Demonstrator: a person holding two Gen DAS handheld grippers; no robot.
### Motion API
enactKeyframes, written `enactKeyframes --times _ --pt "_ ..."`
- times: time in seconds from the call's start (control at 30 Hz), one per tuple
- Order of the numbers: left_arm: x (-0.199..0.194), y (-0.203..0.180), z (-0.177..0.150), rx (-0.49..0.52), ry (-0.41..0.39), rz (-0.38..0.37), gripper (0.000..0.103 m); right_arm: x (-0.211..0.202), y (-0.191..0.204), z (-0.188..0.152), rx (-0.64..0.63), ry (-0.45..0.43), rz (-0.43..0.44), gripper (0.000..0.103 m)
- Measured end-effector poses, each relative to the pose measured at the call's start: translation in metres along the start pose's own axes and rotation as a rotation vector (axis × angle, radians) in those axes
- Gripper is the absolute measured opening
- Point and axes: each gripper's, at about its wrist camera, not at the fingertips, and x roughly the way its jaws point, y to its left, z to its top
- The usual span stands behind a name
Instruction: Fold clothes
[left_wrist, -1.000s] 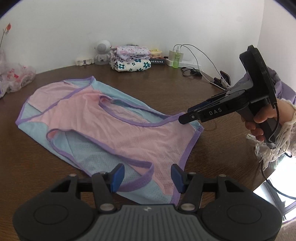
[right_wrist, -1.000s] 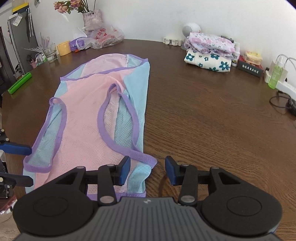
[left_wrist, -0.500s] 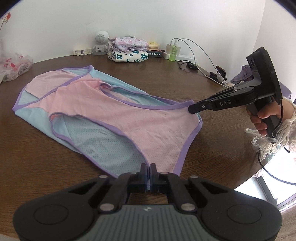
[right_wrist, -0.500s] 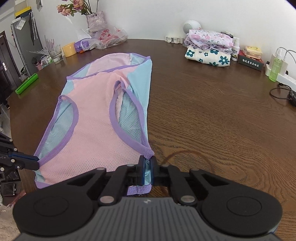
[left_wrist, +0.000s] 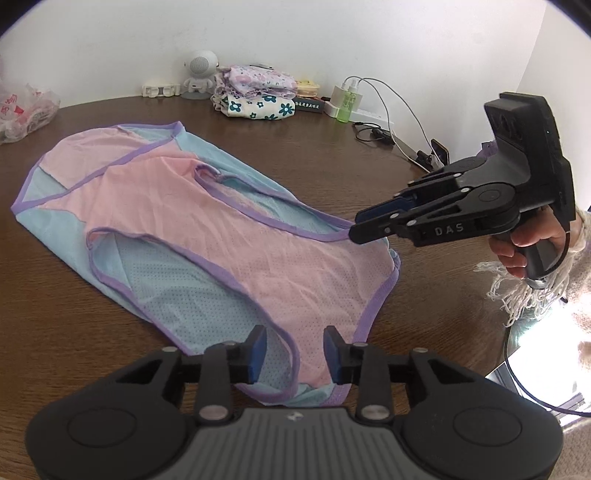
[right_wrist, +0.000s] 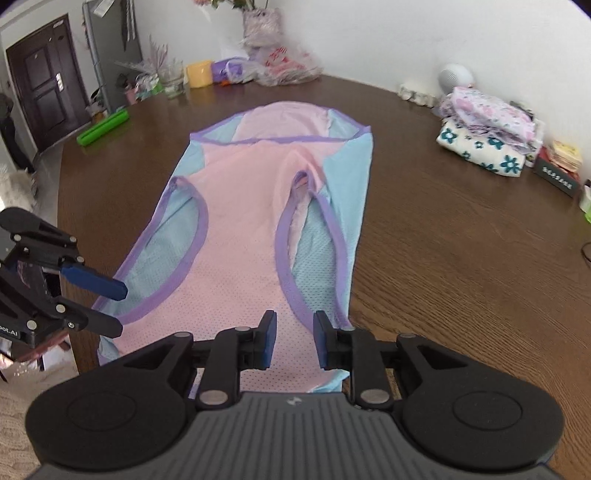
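Observation:
A sleeveless top (left_wrist: 236, 236), pink with light blue side panels and purple trim, lies flat on the brown table (left_wrist: 74, 332). My left gripper (left_wrist: 294, 354) is open just above the top's near strap edge and holds nothing. In the left wrist view my right gripper (left_wrist: 356, 226), held in a person's hand (left_wrist: 517, 247), hovers at the top's other near corner. The right wrist view shows the top (right_wrist: 251, 206) stretched away lengthwise. My right gripper (right_wrist: 294, 339) is open over the pink cloth, and my left gripper (right_wrist: 121, 309) stands open at the left edge.
A stack of folded floral clothes (left_wrist: 255, 96) sits at the back by a white round gadget (left_wrist: 201, 70), a green bottle (left_wrist: 347, 107) and cables. A plastic bag (left_wrist: 22, 114) lies far left. A green bar (right_wrist: 103, 127) and a yellow cup (right_wrist: 199, 74) are near the far edge.
Both grippers were open, then shut on the top's near edge half a second ago, and now stand open again. The top lies straighter and flatter.

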Motion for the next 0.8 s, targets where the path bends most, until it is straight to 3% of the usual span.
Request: enactKeyframes --times 0.17,0.3,0.57,0.6,0.67,0.8 --pt "0.011 0.002 0.01 -0.034 0.05 -0.01 0.032 0.022 -0.013 0.012 -0.047 0.099 0.038 0.033" --pt "0.016 0.003 0.013 -0.042 0.062 -0.003 0.03 0.033 -0.021 0.021 -0.08 0.179 0.123 0.033" --pt "0.024 0.005 0.019 -0.059 0.085 0.011 0.021 0.042 -0.021 0.031 -0.183 0.276 0.149 0.021" --pt "0.026 0.005 0.02 -0.061 0.087 0.012 0.014 0.043 -0.021 0.032 -0.193 0.285 0.154 0.013" --pt "0.027 0.005 0.021 -0.063 0.088 0.016 0.002 0.043 -0.019 0.032 -0.221 0.298 0.154 0.01" --pt "0.022 0.0 0.02 -0.047 0.053 0.025 0.0 0.034 -0.013 0.03 -0.271 0.281 0.158 0.004"
